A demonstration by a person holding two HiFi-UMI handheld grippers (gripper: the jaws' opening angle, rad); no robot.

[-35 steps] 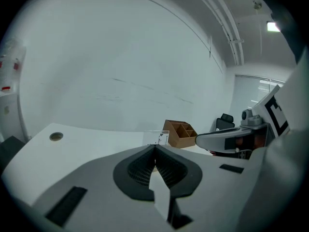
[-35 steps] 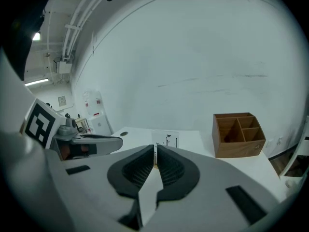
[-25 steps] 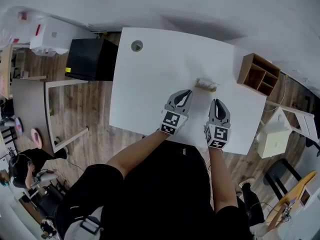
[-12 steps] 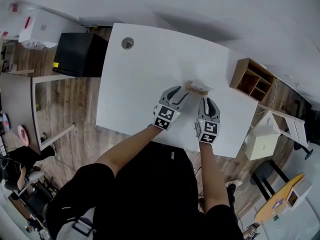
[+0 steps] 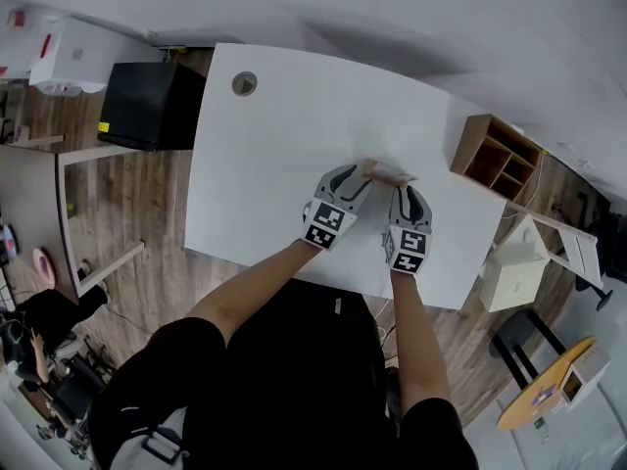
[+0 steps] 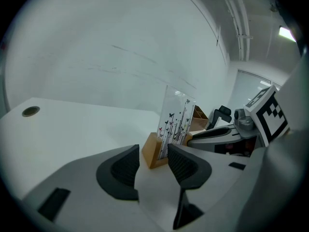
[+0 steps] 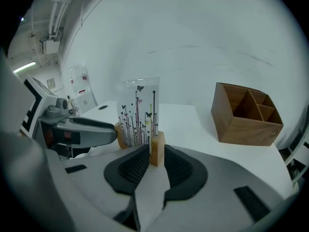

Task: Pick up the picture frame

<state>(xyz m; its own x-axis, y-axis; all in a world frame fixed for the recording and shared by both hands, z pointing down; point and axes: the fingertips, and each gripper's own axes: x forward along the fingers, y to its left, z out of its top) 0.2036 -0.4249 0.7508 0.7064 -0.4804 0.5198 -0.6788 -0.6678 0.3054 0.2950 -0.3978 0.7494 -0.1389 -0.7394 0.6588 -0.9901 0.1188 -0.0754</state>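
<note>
The picture frame is standing upright on the white tabletop, roughly midway between the near and far edges and closer to the right edge than the left. It is a clear printed panel sitting in a wooden block at each end. A wooden organiser is sitting near the far right corner, well apart from the frame.

Both grippers are closing in on the frame from the near edge, one at each end, so the step in hand looks like taking the grasp. The left gripper is holding its jaws well apart and gripping nothing. The left-hand block is showing in the gap just at the jaw tips, with clear space on both sides. The right gripper is holding its jaws much closer together, with the right-hand block sitting between the pads. They appear to be touching it on both sides, though how firmly they are pressing is hard to judge from this angle.

The next move is probably calling for the left gripper to slide a little farther around its block and close. After that, both ends should be lifting together and level, so the panel is not twisting out of its blocks.
</note>
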